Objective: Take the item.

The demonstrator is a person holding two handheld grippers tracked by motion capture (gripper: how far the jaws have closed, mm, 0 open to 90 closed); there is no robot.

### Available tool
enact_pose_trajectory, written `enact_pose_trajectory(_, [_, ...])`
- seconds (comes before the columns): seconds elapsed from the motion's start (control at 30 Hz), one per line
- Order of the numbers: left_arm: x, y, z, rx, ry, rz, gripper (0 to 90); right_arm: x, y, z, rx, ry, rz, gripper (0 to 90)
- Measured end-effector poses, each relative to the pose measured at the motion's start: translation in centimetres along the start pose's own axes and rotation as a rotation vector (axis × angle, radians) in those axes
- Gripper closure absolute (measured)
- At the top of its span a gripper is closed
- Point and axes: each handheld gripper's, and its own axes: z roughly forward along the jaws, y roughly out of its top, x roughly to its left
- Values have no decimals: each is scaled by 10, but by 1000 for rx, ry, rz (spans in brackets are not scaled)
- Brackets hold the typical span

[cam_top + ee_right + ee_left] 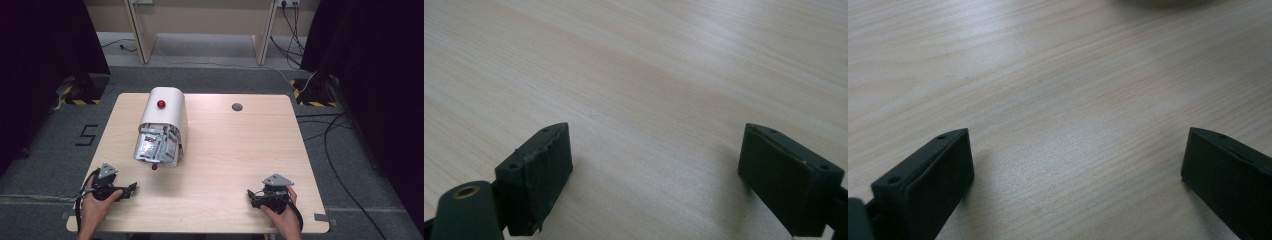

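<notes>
Bread box [165, 112]: a white, round-topped box lying left of centre in the high view, with a red knob [161, 104] on its curved shell and its open end facing the lower edge of the frame.
Contents: crinkled silvery packets [155, 145] fill the open mouth; a second small red knob [154, 167] sits at the mouth's lower edge, probably on a dropped door.
Handling, judged: the shell looks stiff, smooth and rather slippery, too broad for one jaw pair, so the knobs are the natural holds; the packets look light, soft and crushable, best pinched at an edge.
Tabletop [240, 155]: pale wood, bare around the box, with a grey cable port [237, 106] at upper centre.
Left hand-held gripper [131, 188]: lower left, resting on the wood, jaws spread wide, nothing between them.
Right hand-held gripper [250, 196]: lower right, likewise spread and empty, well apart from the box.
</notes>
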Motion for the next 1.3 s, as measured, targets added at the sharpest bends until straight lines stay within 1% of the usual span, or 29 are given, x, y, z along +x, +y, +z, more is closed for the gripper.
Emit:
enact_pose_trajectory(0.5, [0,-1,-1,1,1,-1,0,1,-1,-1,2,7,2,150])
enact_pose_trajectory(0.63, [0,-1,-1,1,1,0,0,0,-2,-2,-6,16,4,166])
enact_pose_trajectory(0.87, [0,-1,-1,1,1,0,0,2,1,-7,-54,23,12,174])
enact_pose_trajectory(0.93, [0,-1,-1,1,1,-1,0,3,3,-8,-63,24,2,177])
enact_pose_trajectory(1.17, [0,-1,-1,1,1,0,0,5,13,-13,-89,26,-9,184])
enact_pose_trajectory(1.3, [0,-1,-1,1,1,-1,0,7,20,-13,-103,34,-2,186])
